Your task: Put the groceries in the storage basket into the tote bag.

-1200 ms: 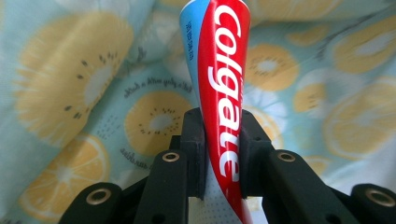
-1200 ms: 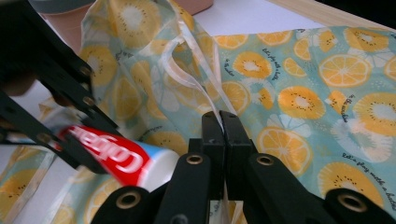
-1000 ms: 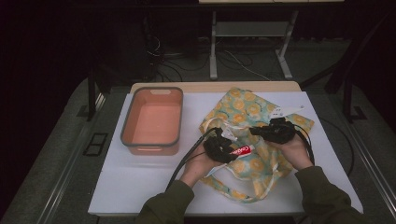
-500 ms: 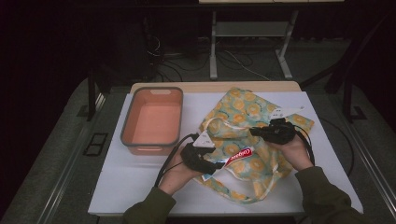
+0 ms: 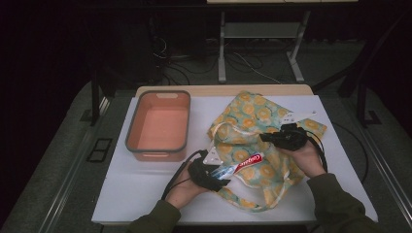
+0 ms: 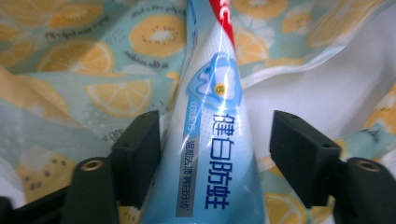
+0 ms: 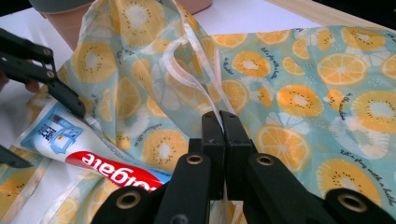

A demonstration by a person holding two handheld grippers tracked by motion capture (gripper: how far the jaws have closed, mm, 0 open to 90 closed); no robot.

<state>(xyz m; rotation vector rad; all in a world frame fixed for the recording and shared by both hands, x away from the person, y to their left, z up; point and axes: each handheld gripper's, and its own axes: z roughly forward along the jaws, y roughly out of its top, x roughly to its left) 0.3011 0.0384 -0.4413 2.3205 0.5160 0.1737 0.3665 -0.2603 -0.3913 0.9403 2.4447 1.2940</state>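
A Colgate toothpaste tube (image 5: 241, 164) lies at the mouth of a citrus-print cloth bag (image 5: 252, 116), its flat end pointing to the front left. My left gripper (image 5: 221, 174) has just been opening. Its jaws stand open on either side of that flat end (image 6: 215, 140), with a gap beside the right jaw. My right gripper (image 5: 265, 138) is shut on the bag's white-edged rim (image 7: 212, 100) and holds it lifted. The red cap end of the tube (image 7: 112, 170) lies just under that raised rim, on the bag (image 7: 299, 93).
An orange basin (image 5: 156, 93) with a grey rim stands at the back left of the white tabletop (image 5: 145, 194). Beyond the table's far edge are metal legs and cables on a dark floor. The bag's strap (image 5: 252, 206) trails near the front edge.
My left gripper moved left and toward the front edge, and the tube came a little way with it. Its jaws now stand wider. The right gripper stayed put.
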